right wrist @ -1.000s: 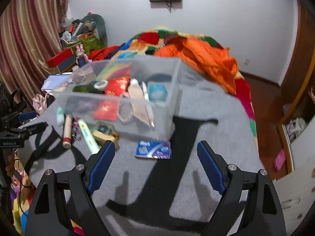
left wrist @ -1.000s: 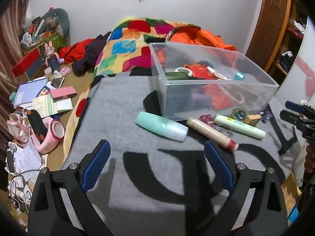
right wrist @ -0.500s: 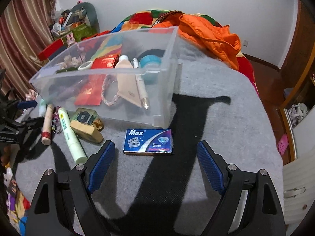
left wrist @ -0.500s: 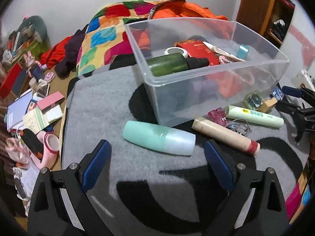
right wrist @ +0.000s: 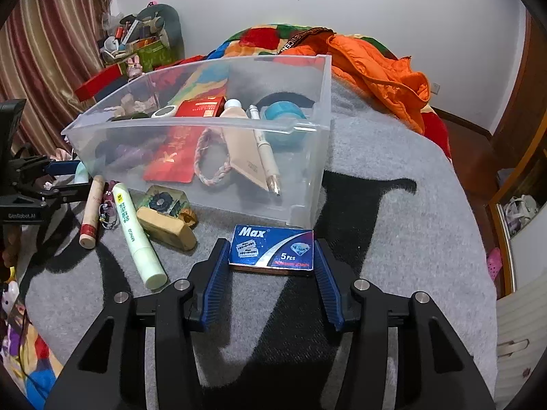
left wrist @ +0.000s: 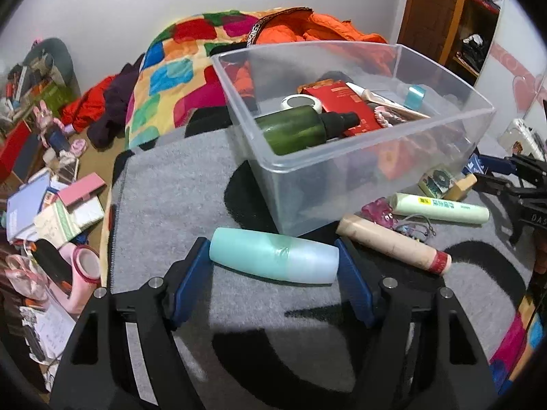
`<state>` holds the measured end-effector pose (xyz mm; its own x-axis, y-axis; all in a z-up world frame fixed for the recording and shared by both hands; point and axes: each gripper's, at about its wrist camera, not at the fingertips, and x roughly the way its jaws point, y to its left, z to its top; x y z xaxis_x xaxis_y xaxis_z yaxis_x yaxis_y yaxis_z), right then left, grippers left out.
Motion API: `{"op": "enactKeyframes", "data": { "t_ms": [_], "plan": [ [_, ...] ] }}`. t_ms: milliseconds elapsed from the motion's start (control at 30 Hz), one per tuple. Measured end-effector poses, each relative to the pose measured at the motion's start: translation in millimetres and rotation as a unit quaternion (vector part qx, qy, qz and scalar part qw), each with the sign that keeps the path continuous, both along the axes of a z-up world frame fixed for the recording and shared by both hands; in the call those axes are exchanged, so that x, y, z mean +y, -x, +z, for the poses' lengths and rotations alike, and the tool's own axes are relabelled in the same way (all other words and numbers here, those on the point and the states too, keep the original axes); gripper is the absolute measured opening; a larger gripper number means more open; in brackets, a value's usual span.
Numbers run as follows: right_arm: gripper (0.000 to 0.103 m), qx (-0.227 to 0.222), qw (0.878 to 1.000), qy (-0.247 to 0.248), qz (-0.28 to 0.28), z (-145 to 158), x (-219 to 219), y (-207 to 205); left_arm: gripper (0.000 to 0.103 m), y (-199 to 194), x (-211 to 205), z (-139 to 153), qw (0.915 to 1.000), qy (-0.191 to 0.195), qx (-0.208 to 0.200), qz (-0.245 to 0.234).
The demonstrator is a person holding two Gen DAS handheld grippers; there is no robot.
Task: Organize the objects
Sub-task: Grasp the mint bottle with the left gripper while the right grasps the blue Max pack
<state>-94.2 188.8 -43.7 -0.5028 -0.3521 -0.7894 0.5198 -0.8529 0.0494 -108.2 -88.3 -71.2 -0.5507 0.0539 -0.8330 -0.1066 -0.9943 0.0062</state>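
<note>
Both grippers have closed in since a second ago: the left gripper (left wrist: 273,259) brackets the smooth, slippery-looking mint bottle (left wrist: 273,259) endwise beside the clear bin (left wrist: 376,143), while the right gripper (right wrist: 271,256) brackets the light, stiff blade box (right wrist: 272,248) by its short edges, neither visibly clenched yet.

A grey blanket (right wrist: 393,177) carries a clear bin (right wrist: 239,126), tubes and a blue box (right wrist: 271,247).

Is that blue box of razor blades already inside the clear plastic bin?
No, the blue razor blade box lies on the grey blanket outside the clear bin, between the right gripper fingers.
</note>
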Motion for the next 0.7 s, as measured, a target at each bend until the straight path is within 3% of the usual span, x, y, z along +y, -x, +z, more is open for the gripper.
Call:
{"op": "enactKeyframes", "data": {
  "t_ms": [300, 700],
  "plan": [
    [0.045, 0.010, 1.000, 0.019, -0.007, 11.5, 10.6, -12.1, 0.073, -21.3, 0.3, 7.5, 0.9994, 0.005, 0.019, 0.029],
    [0.045, 0.048, 0.997, 0.053, -0.004, 50.6, 16.0, -30.3, 0.073, -47.2, 16.1, 55.5, 0.9949, -0.025, 0.092, 0.033]
  ]
}}
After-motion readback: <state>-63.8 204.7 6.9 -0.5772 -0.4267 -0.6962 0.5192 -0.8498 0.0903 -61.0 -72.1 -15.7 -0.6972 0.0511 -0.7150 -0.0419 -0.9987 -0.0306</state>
